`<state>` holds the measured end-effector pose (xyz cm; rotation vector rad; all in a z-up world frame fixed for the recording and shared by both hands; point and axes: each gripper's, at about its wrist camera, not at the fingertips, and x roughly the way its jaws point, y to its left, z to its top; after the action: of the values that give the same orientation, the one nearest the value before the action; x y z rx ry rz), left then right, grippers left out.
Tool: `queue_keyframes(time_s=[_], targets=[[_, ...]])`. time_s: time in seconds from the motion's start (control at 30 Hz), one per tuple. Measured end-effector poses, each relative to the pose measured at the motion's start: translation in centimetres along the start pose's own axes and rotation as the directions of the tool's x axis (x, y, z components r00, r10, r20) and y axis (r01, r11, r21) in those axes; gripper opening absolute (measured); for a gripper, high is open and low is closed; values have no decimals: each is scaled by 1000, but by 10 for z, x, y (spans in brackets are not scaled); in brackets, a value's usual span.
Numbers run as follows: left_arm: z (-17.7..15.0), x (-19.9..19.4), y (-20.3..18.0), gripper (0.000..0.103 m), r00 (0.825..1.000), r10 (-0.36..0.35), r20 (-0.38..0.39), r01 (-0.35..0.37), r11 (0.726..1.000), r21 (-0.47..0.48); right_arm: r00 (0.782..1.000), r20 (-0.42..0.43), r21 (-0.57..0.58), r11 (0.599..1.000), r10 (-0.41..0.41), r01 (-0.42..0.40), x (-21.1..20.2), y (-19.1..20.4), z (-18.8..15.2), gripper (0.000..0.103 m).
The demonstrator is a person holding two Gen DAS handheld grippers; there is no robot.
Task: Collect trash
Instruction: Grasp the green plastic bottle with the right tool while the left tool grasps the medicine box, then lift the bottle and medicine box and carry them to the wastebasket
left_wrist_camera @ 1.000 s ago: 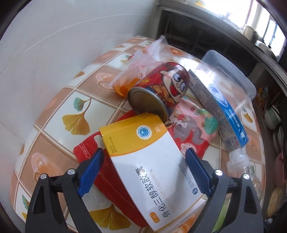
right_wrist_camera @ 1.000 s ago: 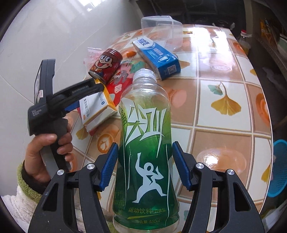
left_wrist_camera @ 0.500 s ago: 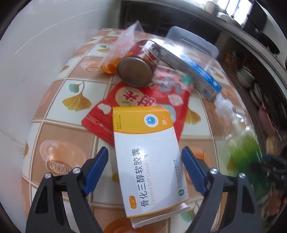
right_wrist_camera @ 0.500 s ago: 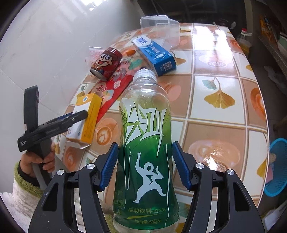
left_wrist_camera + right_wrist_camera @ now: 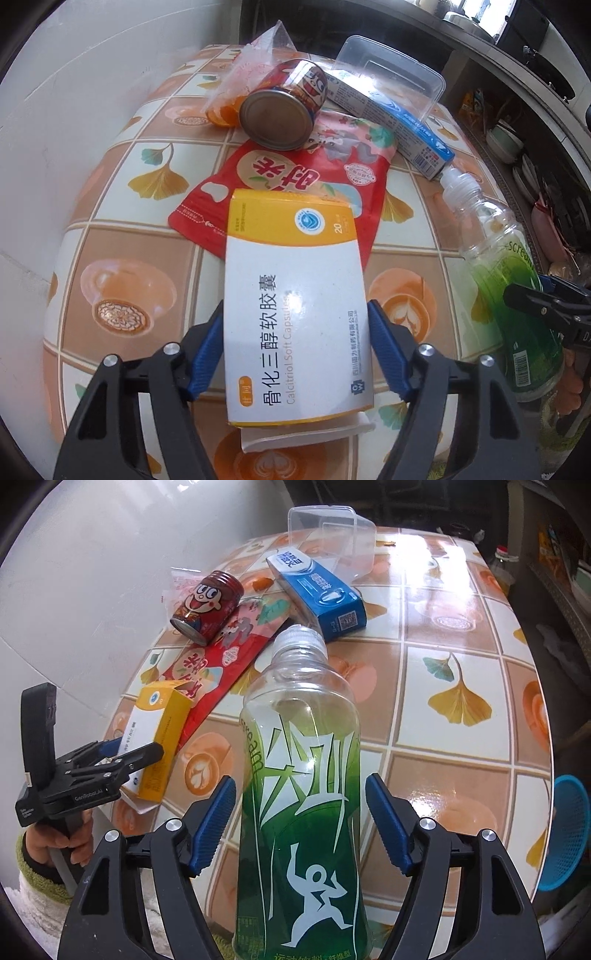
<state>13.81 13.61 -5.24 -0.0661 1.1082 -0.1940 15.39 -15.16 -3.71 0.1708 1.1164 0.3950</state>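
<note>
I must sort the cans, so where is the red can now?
The red can lies on its side at the table's far end, on the red pouch, beside the blue box.

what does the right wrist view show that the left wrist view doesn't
Only the right wrist view: the blue mesh basket past the table edge, and the hand holding the left gripper.
Only the left wrist view: the can's metal bottom, and shelves of bowls.
Both: the yellow-and-white medicine box, green bottle, red pouch, blue carton, clear container.
</note>
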Motion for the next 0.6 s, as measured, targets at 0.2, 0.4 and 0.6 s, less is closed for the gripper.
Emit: queue_keyframes(time_s=[0.2, 0.4, 0.6], targets=[[-8, -11, 9, 69, 1000, 2, 27, -2, 1000, -24, 1000, -1, 26, 1000, 7, -7, -2, -2, -3, 59], [-14, -27, 14, 69, 998, -11, 65, 13, 999, -38, 999, 19, 55, 998, 26, -27, -11, -6, -8, 58], [-17, -49, 11, 69, 993, -30, 114, 34, 999, -39, 998, 54, 61, 997, 40, -43, -28, -6, -14, 58]])
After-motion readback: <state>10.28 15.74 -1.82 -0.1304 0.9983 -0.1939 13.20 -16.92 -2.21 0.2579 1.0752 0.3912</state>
